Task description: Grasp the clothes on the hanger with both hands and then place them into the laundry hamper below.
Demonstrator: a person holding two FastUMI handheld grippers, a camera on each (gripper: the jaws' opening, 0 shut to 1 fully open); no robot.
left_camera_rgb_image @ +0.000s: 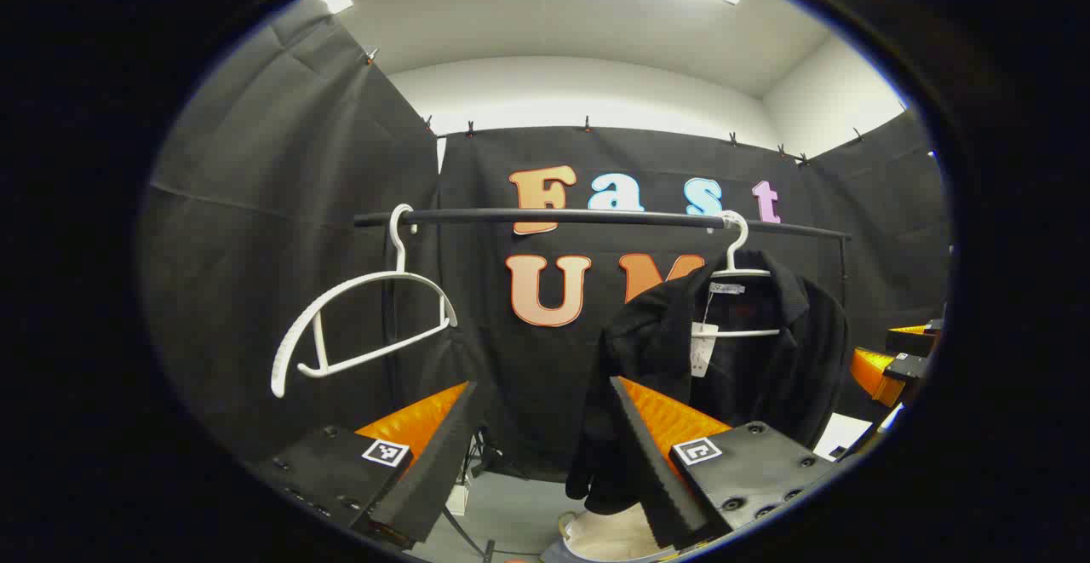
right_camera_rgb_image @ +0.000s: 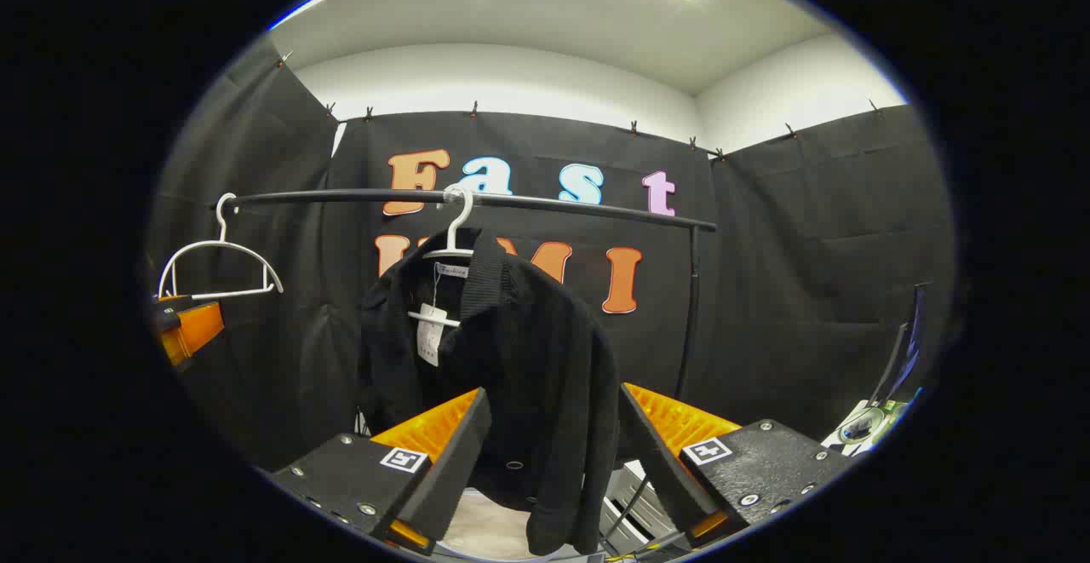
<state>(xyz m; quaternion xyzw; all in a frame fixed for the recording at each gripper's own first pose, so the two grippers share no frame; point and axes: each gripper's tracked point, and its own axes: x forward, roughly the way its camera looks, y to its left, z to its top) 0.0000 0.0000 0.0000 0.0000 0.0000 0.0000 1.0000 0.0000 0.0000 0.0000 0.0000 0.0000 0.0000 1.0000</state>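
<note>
One garment listed: black jacket, hung on a white hanger from a black rail, long axis vertical, collar up and hem down.

Right gripper: jaws spread wide, nothing held. In the right gripper view the jacket sits dead ahead at 12 o'clock. Its lower front drops between the two fingers, though contact with either cannot be confirmed. On that framing this looks the nearer tool.

Left gripper: jaws likewise wide apart, empty. In the left gripper view the jacket lies off axis toward 2 o'clock, with one dark sleeve hanging down beside the right-hand finger. To square up, this tool would probably need to swing toward its 2 o'clock.

One further white hanger, bare and tilted, at 10 o'clock in the left gripper view, well apart from the jacket.

Laundry hamper: a pale rim and lining at 6 o'clock below the jacket, cut off by the frame edge. In the right gripper view a pale patch shows below the hem, likely the same item.

Hard to make out: the white tag at the collar, the jacket's far shoulder, and the clutter at the right edge of the right gripper view.
</note>
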